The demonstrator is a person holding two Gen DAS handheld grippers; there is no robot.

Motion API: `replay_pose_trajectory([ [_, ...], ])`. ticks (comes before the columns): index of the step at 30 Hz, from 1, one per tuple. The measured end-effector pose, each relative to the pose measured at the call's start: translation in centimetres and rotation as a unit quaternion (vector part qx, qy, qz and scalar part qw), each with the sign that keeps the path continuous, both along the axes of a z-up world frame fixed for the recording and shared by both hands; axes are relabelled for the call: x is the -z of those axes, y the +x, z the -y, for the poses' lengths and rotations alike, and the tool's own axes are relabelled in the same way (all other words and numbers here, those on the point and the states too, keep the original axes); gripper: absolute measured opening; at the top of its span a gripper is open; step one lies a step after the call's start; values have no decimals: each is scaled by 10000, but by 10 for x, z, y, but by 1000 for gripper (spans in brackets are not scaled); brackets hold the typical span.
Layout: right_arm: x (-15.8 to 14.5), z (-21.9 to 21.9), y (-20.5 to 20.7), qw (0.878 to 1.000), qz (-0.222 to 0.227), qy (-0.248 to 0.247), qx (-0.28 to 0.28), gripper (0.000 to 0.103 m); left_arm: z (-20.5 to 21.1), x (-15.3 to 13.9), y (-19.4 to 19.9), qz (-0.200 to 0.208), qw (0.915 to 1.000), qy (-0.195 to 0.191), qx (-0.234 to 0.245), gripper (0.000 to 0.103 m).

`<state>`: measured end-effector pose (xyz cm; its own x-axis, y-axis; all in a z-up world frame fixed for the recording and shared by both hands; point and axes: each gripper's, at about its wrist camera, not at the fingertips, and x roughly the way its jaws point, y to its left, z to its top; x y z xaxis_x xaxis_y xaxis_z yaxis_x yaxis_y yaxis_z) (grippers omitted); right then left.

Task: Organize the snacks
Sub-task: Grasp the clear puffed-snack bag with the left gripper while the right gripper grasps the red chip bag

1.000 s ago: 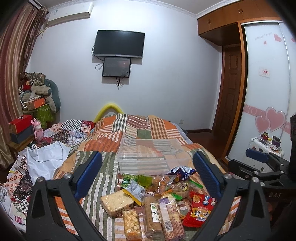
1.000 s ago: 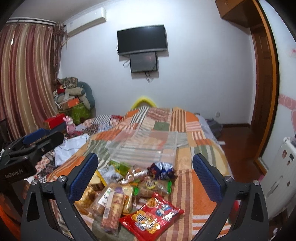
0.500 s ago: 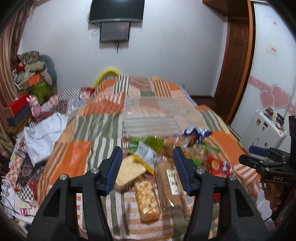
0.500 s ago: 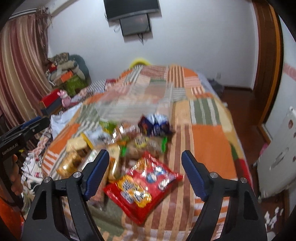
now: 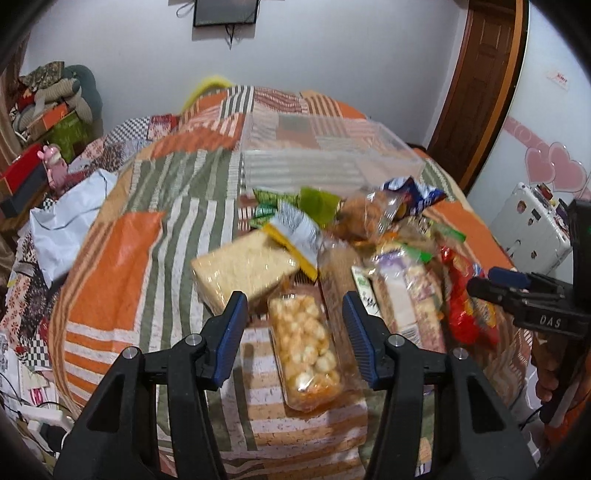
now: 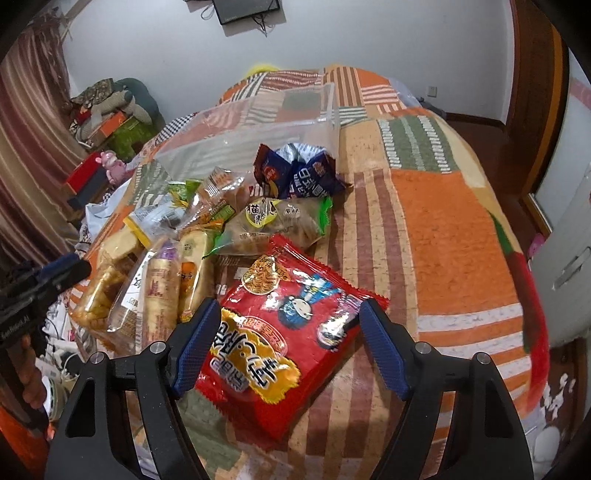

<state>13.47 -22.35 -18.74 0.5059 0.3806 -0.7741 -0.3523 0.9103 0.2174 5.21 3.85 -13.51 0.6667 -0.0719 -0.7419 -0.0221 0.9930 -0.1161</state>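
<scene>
1. Walls (image 5: 332, 55): plain white, evenly lit.
2. Wall-mounted screen (image 5: 225, 13): dark, high on the far wall, cables hanging below it.
3. Bed (image 6: 443, 229): covered by a patchwork quilt in orange, green and striped panels.
4. Curtain (image 6: 26, 122): striped red-brown, left side.
5. Door (image 5: 476, 85): dark wood, right side.
6. Corner pile (image 5: 48, 96): bundled cushions and boxes.
7. Floor (image 6: 476, 129): brown wood.

Snacks are lying heaped on the bed: a clear pack of puffed balls (image 5: 306, 350) is sitting low in the frame's centre, a wrapped bread slab (image 5: 243, 269) is resting above-left of it, and a flat red noodle packet (image 6: 291, 343) is lying lower centre. A clear bin (image 5: 332, 162) is standing behind the heap.
</scene>
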Motion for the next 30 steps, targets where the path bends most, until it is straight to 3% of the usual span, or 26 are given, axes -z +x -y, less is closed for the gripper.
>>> replay_pose_trajectory([
  [6,5,-6,4,9999,2,-93,50,86,2,18,5,-227,9997,-2,46,53],
  [12,5,-7,6,9989,51,-320,326,91,6,31,8,-354,9992,-73,147,42],
  [16,6,3,5,9971,23,-450,619,94,10,31,7,-264,9995,79,141,35],
  [24,20,5,9,9982,-489,99,325,95,14,29,5,-159,9994,261,182,34],
  [28,21,-6,11,9991,-384,52,175,93,15,24,3,-83,9994,274,182,34],
  [30,20,-11,8,9994,-319,-8,103,76,14,21,2,-32,9995,261,160,33],
])
